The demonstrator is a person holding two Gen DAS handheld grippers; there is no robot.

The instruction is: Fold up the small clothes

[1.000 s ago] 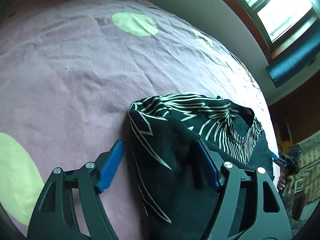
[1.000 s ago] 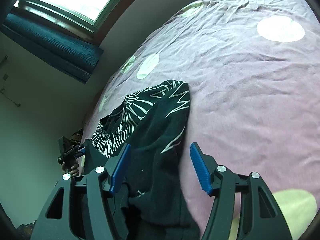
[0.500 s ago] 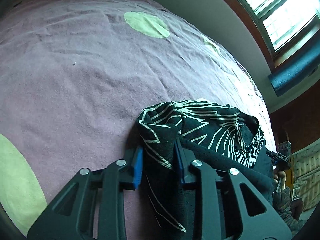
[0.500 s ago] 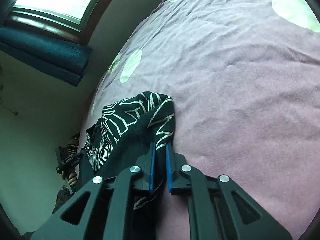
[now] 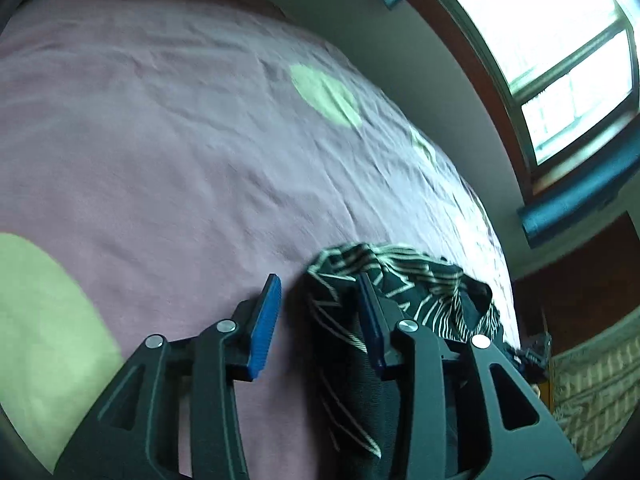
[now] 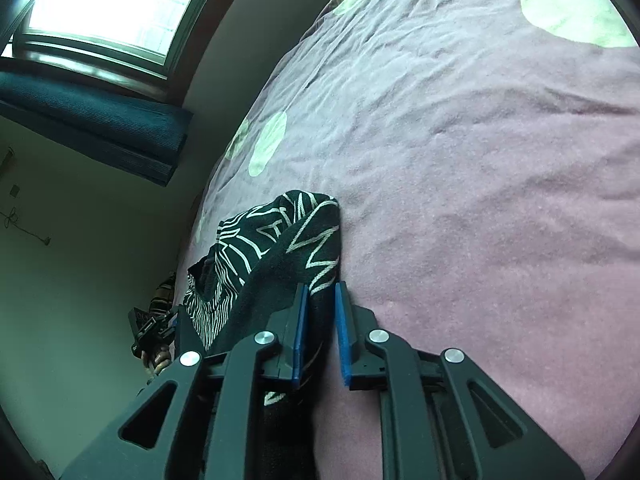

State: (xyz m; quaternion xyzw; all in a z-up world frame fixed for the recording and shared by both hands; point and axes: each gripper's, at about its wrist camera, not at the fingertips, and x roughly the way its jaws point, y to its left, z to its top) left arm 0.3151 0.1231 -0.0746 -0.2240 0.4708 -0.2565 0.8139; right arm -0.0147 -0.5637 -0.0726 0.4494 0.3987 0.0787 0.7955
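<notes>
— Where's the garment?
— The black patterned garment lies bunched on my purple bedspread.
— Grippers?
— My right gripper pinches its edge, jaws narrow; my left gripper has just widened, cloth loose between.

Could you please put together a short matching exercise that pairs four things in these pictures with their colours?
Things:
1. garment
2. bedspread
3. blind, under the window
4. round spots on the bedspread

Colours:
A. pale green
B. black with white lines
C. dark blue
D. mauve

Pairs: 1-B, 2-D, 3-C, 4-A
</notes>
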